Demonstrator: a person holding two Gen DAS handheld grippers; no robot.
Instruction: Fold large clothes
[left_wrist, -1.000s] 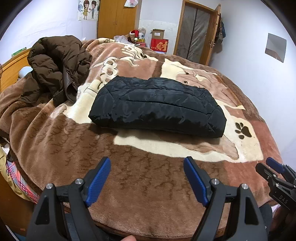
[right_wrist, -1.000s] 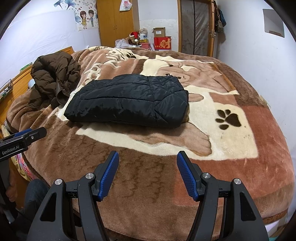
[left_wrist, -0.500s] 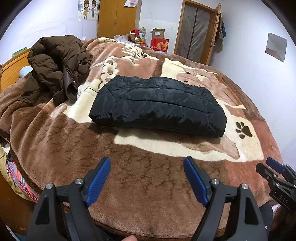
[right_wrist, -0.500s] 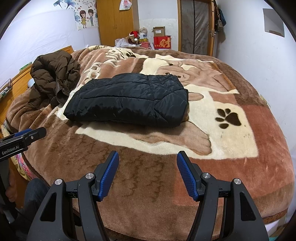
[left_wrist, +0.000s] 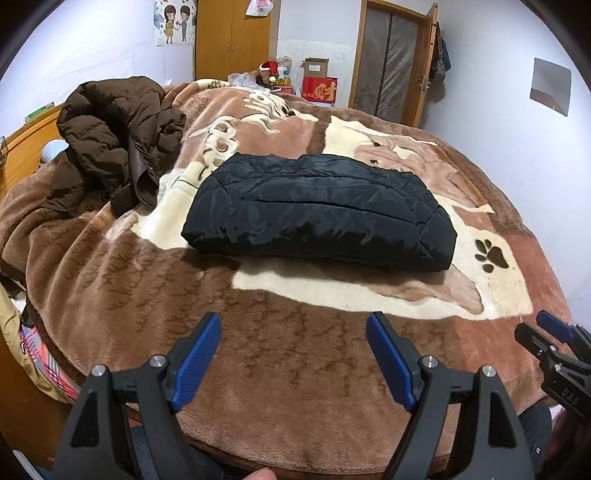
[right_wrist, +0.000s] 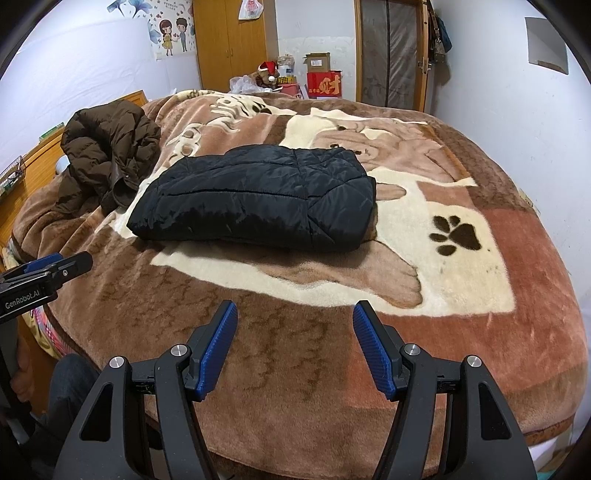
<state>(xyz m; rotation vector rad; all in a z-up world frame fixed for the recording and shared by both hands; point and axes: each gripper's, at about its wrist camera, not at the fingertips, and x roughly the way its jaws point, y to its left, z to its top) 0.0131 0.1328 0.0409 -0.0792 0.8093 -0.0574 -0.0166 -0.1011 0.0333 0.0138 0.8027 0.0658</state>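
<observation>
A bed (left_wrist: 295, 369) under a brown plush blanket fills both views. A folded black quilted jacket (left_wrist: 317, 210) lies mid-bed, well beyond both grippers. A crumpled brown coat (left_wrist: 118, 144) sits far left. The left gripper (left_wrist: 293, 354) and right gripper (right_wrist: 295, 339) hover at the near edge, fingers apart, holding nothing. The bed's near edge is cut off.

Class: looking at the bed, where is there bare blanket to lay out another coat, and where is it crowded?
Bare blanket runs between the folded black jacket and both open tools, left tool and right tool. Another bare patch lies around the paw print, right of the jacket. The far left is crowded by the heaped brown coat.
</observation>
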